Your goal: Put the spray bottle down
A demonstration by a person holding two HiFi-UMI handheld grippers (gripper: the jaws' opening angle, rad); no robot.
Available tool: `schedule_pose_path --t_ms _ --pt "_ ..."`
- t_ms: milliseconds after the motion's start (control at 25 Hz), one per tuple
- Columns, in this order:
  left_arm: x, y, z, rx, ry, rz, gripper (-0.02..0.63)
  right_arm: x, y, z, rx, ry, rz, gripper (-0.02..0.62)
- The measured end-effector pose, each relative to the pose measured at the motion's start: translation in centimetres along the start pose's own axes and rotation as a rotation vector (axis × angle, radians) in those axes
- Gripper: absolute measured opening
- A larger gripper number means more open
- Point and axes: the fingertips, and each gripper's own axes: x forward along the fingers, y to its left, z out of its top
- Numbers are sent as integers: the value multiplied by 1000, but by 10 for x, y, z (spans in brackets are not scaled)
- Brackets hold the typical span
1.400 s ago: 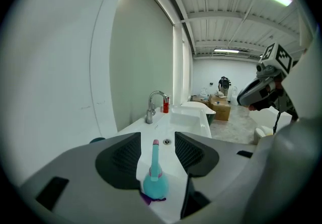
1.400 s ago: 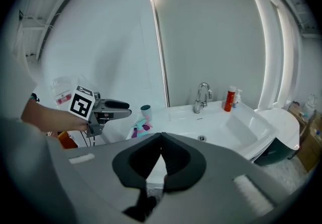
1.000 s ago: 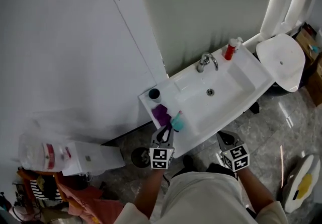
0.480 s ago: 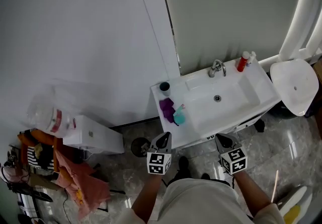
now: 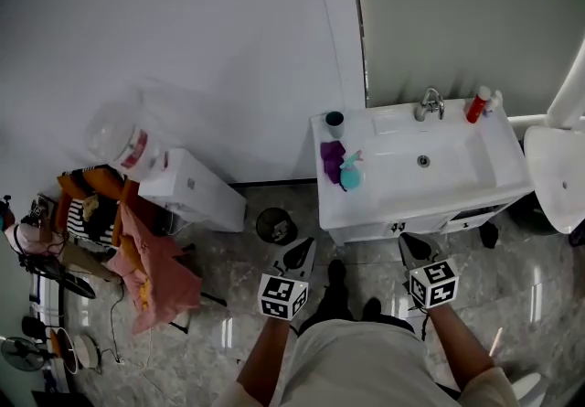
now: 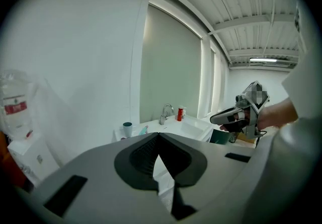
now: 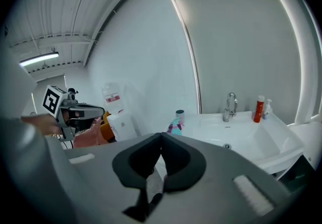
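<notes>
The left tool (image 5: 299,254) and right tool (image 5: 411,246) we are holding clenched and empty, away from the sink worktop (image 5: 393,206), where the teal spray bottle (image 5: 350,176) is sitting beside a purple cloth (image 5: 331,158).

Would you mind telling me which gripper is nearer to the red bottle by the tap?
Right. The right gripper sits in front of the sink, below the red bottle; the left gripper lies farther off, down-left.

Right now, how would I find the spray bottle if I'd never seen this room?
Find the white sink cabinet against the wall. On its left ledge sits the spray bottle, beside a purple cloth. It is bright teal, unlike the dark cup behind it.
</notes>
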Motion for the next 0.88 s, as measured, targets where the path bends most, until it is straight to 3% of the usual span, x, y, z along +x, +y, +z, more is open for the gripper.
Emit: schedule_pose_path --t_ms 320,880 --pt "-51 19 -5 -18 -23 56 6 0 39 8 -44 -24 47 11" --pt "-74 63 26 10 -110 -33 6 4 68 54 -89 -123 -58 11"
